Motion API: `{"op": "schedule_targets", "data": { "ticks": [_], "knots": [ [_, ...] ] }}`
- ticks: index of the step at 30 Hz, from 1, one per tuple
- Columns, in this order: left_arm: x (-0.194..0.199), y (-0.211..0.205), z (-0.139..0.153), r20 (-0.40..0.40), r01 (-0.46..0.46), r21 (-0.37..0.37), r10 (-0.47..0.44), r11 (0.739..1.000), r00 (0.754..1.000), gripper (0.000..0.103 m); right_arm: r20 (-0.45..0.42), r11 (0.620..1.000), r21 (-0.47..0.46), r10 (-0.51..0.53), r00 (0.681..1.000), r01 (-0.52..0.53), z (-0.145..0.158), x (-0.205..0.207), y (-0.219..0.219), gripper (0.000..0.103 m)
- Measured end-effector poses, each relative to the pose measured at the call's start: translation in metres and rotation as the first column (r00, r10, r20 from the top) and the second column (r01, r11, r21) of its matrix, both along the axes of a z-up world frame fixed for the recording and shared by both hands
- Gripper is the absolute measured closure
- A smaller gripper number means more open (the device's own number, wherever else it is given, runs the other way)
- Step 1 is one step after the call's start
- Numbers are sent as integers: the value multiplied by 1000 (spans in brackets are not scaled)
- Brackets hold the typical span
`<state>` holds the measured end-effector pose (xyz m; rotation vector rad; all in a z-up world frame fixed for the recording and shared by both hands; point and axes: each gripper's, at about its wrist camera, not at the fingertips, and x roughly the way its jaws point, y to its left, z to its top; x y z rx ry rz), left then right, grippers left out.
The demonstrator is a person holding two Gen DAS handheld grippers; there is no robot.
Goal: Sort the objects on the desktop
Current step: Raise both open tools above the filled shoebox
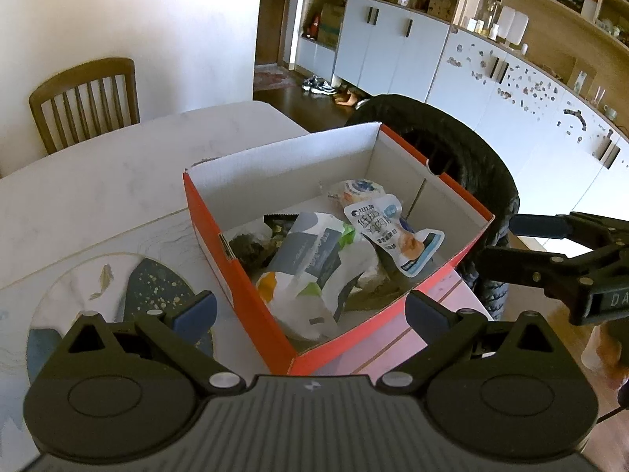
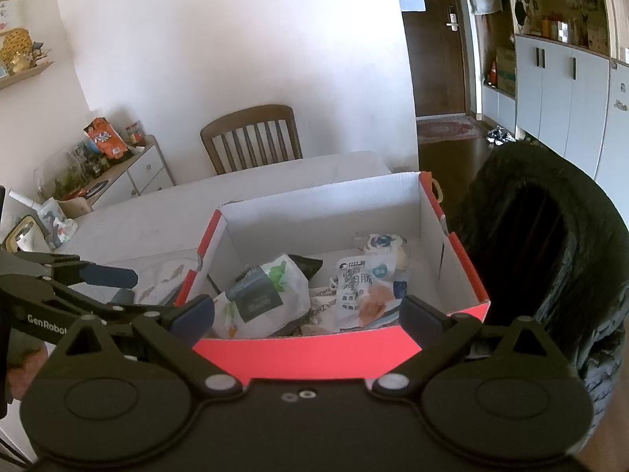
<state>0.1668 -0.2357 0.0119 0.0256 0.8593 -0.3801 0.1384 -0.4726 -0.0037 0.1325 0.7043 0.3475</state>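
Note:
An open red cardboard box with a white inside stands on the white table. It holds several snack packets: a white and grey bag, a white pouch with an orange picture and a round white packet. My left gripper is open and empty, its jaws straddling the box's near corner. My right gripper is open and empty, just in front of the box's near wall. The same packets show in the right wrist view. Each gripper shows in the other's view, the right one, the left one.
A round patterned placemat lies left of the box. A chair draped with a black jacket stands right of the table. A wooden chair is at the far side. A low cabinet with clutter is at left.

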Motion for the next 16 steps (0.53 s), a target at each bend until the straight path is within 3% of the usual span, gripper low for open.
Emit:
{"op": "schedule_targets", "data": {
  "ticks": [16],
  "knots": [
    [-2, 1, -4, -20, 9, -22, -10, 1000, 1000, 1, -12, 1000, -3, -16, 1000, 16, -3, 0, -1, 2]
  ]
}}
